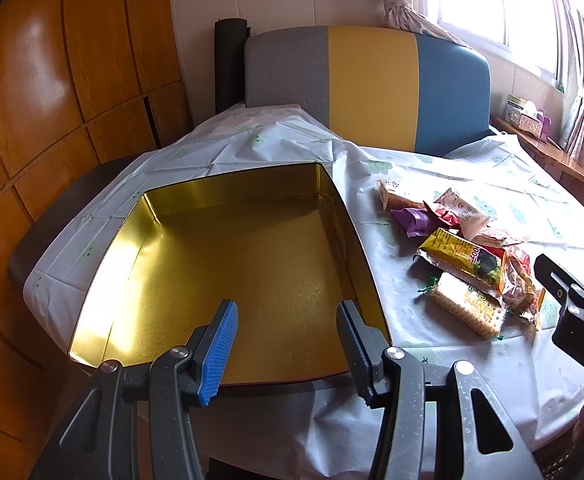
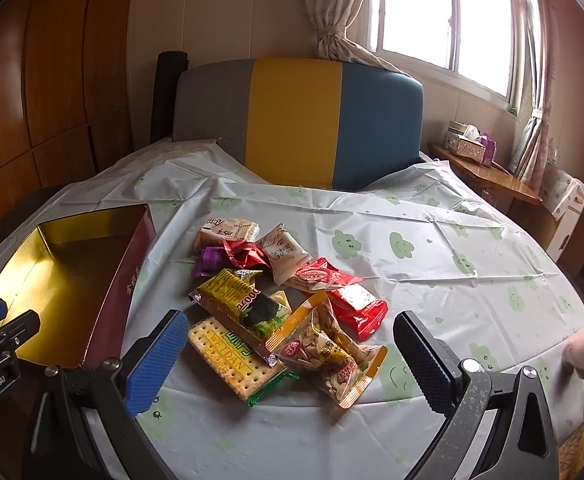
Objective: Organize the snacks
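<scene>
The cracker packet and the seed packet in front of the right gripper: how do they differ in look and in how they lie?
The cracker packet is clear, showing pale square crackers with a yellow label; the seed packet has orange edges and shows loose seeds. The cracker packet looks flat and lies partly under a yellow snack bar; the seed packet looks puffier and lies uncovered. Both rest on the tablecloth, outside the tin.

The tin (image 1: 228, 264) sits on the table (image 2: 432, 256) ahead of the left jaws; the snacks (image 2: 280, 304) lie ahead of the right jaws, right of the tin.
</scene>
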